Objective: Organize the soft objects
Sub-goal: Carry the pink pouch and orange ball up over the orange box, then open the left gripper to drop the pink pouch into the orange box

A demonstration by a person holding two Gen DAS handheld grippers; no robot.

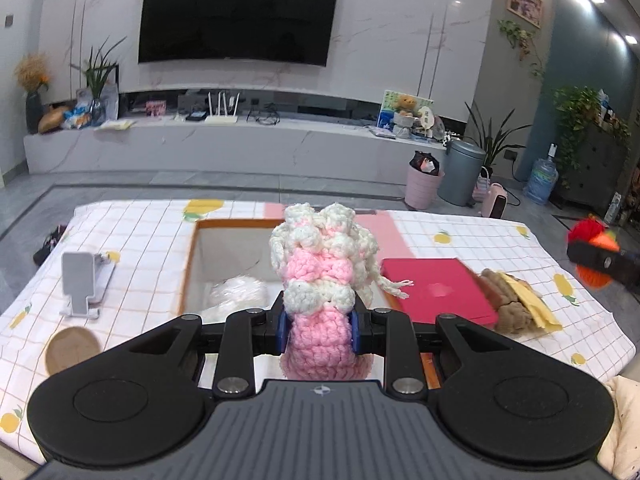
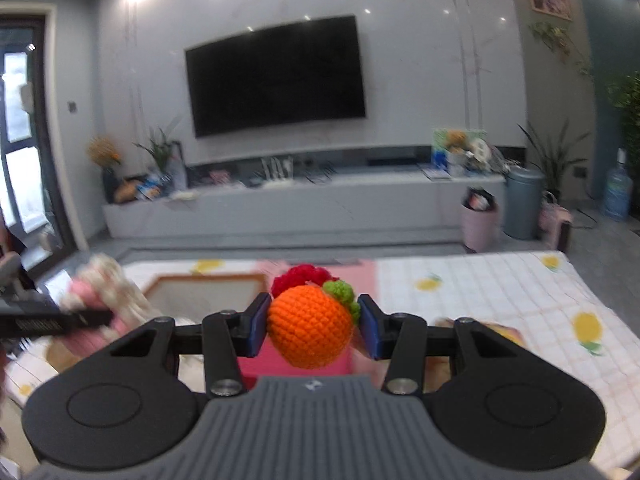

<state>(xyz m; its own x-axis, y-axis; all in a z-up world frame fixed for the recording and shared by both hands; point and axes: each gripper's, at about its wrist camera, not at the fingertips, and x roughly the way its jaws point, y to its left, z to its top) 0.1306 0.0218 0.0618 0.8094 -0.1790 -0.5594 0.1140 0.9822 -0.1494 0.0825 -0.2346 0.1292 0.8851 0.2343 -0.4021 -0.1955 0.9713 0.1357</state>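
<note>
My left gripper (image 1: 319, 330) is shut on a pink and white crocheted toy (image 1: 320, 276), held upright above the table in front of an open box (image 1: 192, 264). A white fluffy object (image 1: 238, 294) lies inside that box. My right gripper (image 2: 312, 326) is shut on an orange crocheted ball (image 2: 308, 326) with red and green tufts on top. In the left wrist view that ball (image 1: 596, 276) and the right gripper show at the far right edge. In the right wrist view the pink toy (image 2: 100, 300) appears blurred at the left. A brown crocheted toy (image 1: 504, 304) lies on the table.
A red flat case (image 1: 436, 294) lies right of the box, with yellow sheets (image 1: 532, 300) over the brown toy. A grey phone stand (image 1: 82, 284) and a round brown coaster (image 1: 72, 350) sit at the left on the checked tablecloth (image 1: 136, 232). Bins stand on the floor beyond.
</note>
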